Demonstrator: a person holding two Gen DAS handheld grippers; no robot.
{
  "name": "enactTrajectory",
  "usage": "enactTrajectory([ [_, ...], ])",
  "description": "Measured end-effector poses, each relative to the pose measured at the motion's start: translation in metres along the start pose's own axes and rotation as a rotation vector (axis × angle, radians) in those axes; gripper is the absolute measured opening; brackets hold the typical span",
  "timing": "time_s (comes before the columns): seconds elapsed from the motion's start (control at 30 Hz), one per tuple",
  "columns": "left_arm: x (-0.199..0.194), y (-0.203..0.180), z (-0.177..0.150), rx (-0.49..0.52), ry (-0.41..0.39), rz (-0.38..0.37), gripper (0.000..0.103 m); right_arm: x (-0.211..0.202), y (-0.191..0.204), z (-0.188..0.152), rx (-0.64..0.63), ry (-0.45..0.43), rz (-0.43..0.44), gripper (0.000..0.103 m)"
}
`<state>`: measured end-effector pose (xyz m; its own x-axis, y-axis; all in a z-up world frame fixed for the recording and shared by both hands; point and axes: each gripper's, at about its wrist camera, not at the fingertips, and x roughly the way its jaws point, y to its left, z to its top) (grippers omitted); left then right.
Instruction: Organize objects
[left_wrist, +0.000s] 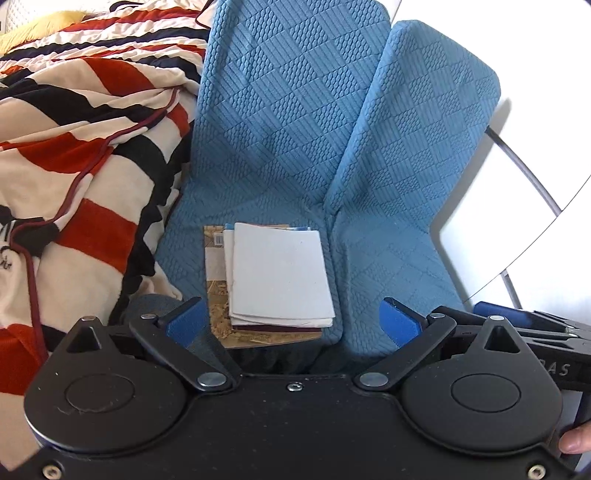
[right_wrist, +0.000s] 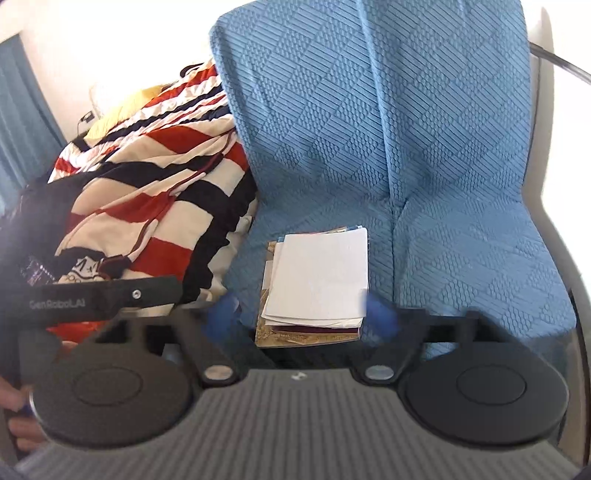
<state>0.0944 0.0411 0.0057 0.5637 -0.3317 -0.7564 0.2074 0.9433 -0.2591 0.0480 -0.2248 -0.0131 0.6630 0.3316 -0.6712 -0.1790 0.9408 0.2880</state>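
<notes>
A stack of booklets and papers (left_wrist: 275, 280), white sheet on top, brown cover at the bottom, lies on the blue quilted sofa seat (left_wrist: 388, 258). My left gripper (left_wrist: 293, 321) is open and empty, its blue fingertips (left_wrist: 184, 321) to either side of the stack's near edge. In the right wrist view the same stack (right_wrist: 317, 284) lies on the seat (right_wrist: 480, 273). My right gripper (right_wrist: 303, 314) is open and empty, its blurred blue fingertips (right_wrist: 380, 314) flanking the stack's near end. The right gripper's tip also shows in the left wrist view (left_wrist: 495, 312).
A red, white and black striped blanket (left_wrist: 81, 166) is heaped on the left part of the sofa, also in the right wrist view (right_wrist: 147, 192). Blue back cushions (left_wrist: 295, 110) rise behind the seat. A white surface (left_wrist: 517, 229) and a grey cable (left_wrist: 524, 166) lie to the right.
</notes>
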Motion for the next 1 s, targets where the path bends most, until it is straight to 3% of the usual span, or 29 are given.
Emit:
enactTrajectory([
  [0.13,0.0011,0.0039,-0.0006,-0.01,0.013,0.014,0.101,0.0027,-0.0016,-0.0001,-0.006,0.014,-0.032,0.092],
  [1.0,0.0053,0.0038,-0.0064,-0.003,0.03,0.005,0.102,0.0052,-0.0044,-0.0041,0.02,0.021,-0.082,0.092],
])
